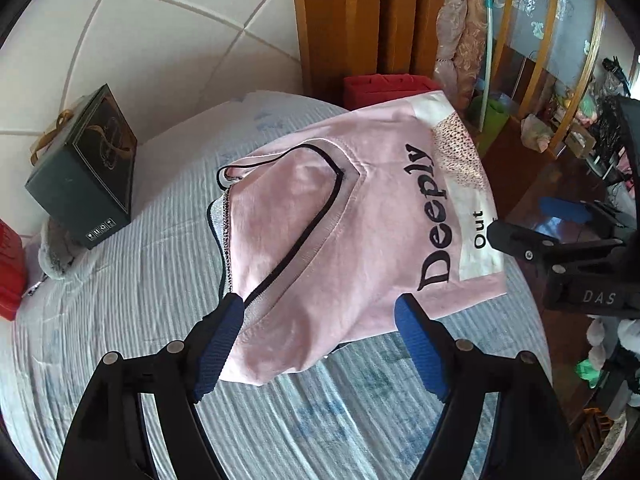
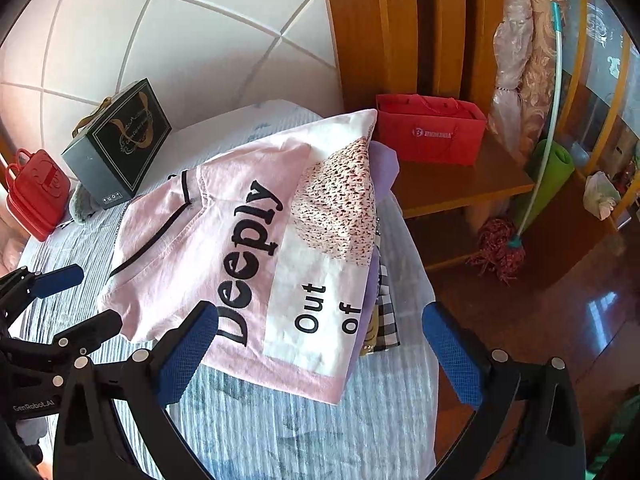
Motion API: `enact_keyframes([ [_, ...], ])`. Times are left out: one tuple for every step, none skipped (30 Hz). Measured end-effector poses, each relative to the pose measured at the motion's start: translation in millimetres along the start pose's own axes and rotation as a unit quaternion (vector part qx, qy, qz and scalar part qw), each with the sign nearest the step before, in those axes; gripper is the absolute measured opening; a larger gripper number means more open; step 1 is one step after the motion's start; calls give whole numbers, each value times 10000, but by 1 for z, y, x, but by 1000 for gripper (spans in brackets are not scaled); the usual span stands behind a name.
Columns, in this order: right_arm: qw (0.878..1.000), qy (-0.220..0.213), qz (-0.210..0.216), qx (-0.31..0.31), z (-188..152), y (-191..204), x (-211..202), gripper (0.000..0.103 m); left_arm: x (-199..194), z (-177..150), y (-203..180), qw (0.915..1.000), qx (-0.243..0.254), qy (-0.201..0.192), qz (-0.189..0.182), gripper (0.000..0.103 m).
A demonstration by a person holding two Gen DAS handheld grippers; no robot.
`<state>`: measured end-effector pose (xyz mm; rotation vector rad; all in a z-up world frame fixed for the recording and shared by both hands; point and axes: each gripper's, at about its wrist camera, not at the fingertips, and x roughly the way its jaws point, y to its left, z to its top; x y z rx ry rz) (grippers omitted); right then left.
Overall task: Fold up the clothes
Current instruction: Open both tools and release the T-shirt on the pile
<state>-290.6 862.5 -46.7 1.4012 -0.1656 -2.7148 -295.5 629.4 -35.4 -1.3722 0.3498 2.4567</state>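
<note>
Blue-padded fingers of the left gripper (image 1: 320,316) are standing spread apart, released, over the near edge of the folded pink cotton shirt printed "Deeply" (image 1: 352,216). That shirt is lying on the pale blue ribbed bedspread (image 1: 280,420), partly over a stack of other clothes (image 2: 382,300). Beside the shirt, the right gripper (image 2: 320,332) is likewise hanging open, grasping nothing. Beyond the shirt, a dark green gift box (image 1: 86,168) is resting.

Bright daylight washes both fisheye views, bleaching the tiled wall (image 2: 168,36) and glinting off the glossy wooden floor (image 2: 600,308) right of the bed (image 2: 280,432), while straight lines bow and corners fall black at the edges.
</note>
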Motion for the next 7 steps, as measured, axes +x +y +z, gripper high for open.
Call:
enact_keyframes([
  [10000,0,-17,5,-1,0,0,102,0,-1,0,10000,-30,-22,-87,79],
  [10000,0,-35,10,-2,0,0,102,-1,-2,0,9998,-59,-45,-174,79],
  [10000,2,-47,14,-2,0,0,102,-1,-3,-1,9997,-65,-75,-222,79],
  [10000,9,-49,11,-3,0,0,102,-1,-3,-3,9996,-51,-113,-239,79],
  [10000,15,-42,0,-4,0,1,102,-2,-4,-4,9996,-38,-151,-256,79],
  [10000,21,-36,-11,-5,1,1,102,-2,-4,-5,9994,-24,-188,-272,79],
  [10000,28,-29,-21,-6,1,1,102,-2,-4,-7,9994,-7,-208,-281,79],
])
